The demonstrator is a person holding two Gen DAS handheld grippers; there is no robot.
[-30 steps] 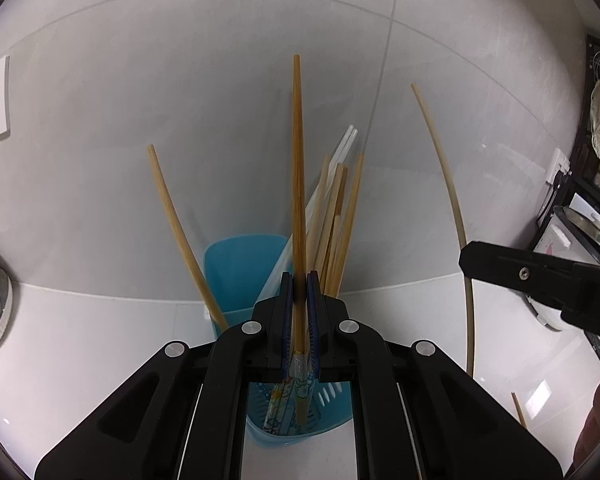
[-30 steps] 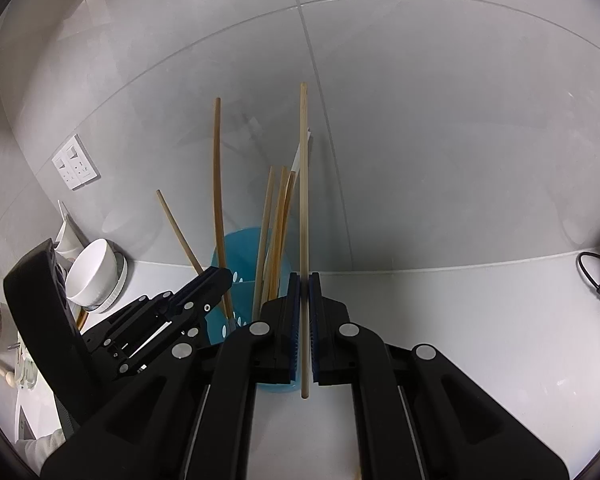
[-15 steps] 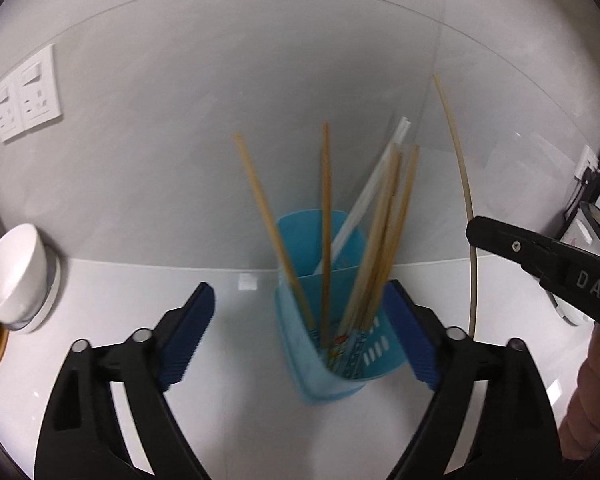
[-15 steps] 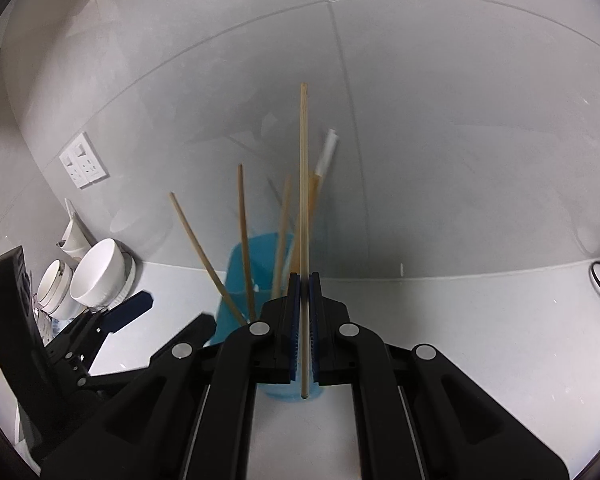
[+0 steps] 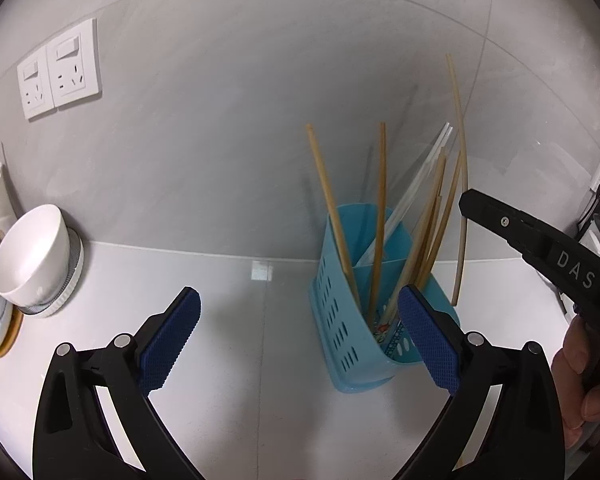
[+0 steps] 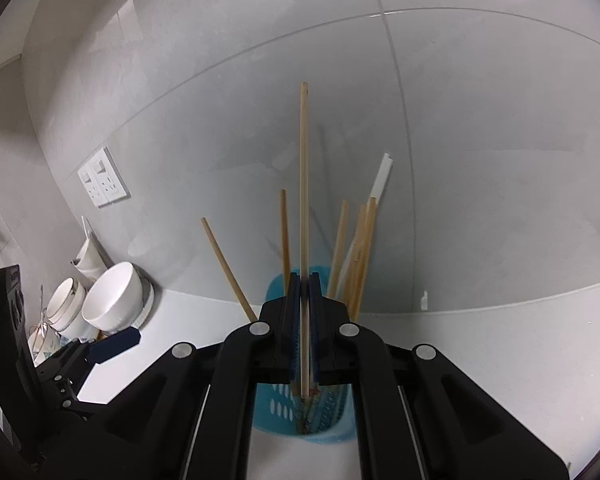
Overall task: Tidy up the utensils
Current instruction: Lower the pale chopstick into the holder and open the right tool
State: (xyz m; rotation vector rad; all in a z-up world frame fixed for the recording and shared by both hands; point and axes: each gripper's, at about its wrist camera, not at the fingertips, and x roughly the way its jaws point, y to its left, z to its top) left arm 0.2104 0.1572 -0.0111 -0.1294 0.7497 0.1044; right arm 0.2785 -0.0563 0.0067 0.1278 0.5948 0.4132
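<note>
Left gripper (image 5: 300, 336) spread wide, fingers just opened and released, nothing between them. Right gripper (image 6: 305, 332) clenched on one thin wooden chopstick (image 6: 304, 200), held upright over the blue plastic holder (image 5: 342, 320), apparently to drop straight in. Holder slotted, divided, standing on the glossy white tabletop (image 5: 228, 320) at 1 o'clock of the left fingers, crowded with slim round bamboo chopsticks (image 5: 380, 208) leaning outward.

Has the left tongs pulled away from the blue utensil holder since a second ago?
Yes. The left tongs has backed off and shifted left of the blue utensil holder; its jaws have just been opening, nothing between them, and the chopstick stands inside.
</note>
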